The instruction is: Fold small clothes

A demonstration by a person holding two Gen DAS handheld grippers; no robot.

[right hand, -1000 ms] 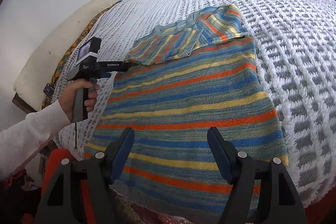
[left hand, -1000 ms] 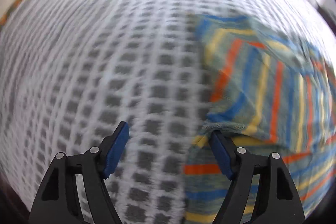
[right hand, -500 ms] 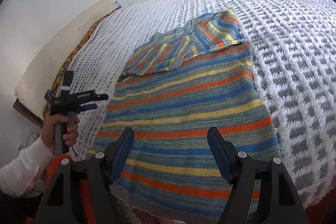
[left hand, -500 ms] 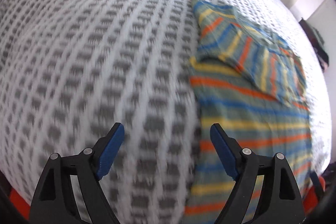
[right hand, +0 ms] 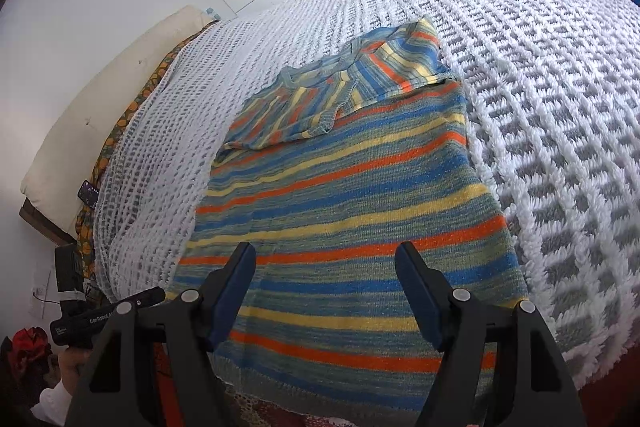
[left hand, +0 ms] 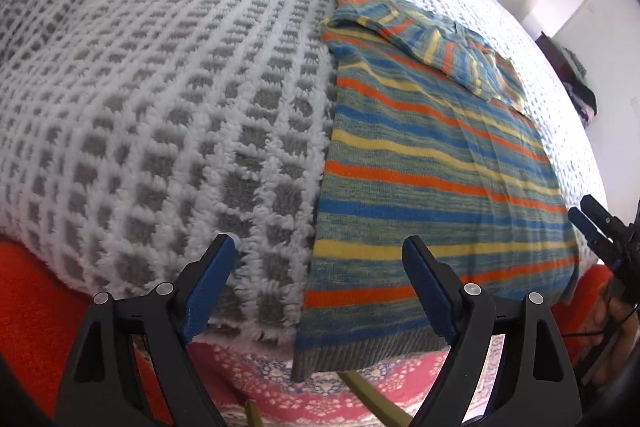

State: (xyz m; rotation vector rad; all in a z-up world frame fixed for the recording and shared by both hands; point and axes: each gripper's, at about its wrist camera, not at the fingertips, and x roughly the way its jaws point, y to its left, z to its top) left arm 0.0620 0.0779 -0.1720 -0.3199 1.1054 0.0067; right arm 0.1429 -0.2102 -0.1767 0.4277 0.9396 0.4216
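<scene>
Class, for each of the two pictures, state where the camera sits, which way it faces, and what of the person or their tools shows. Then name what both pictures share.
Left wrist: sits on the left gripper, at the bed's near edge, facing down over the blanket and sweater; the right gripper shows at the right edge.
Right wrist: sits on the right gripper, facing along the sweater toward the headboard; the left gripper and a hand show at lower left.
Shared: sweater, blanket, open grippers.
</scene>
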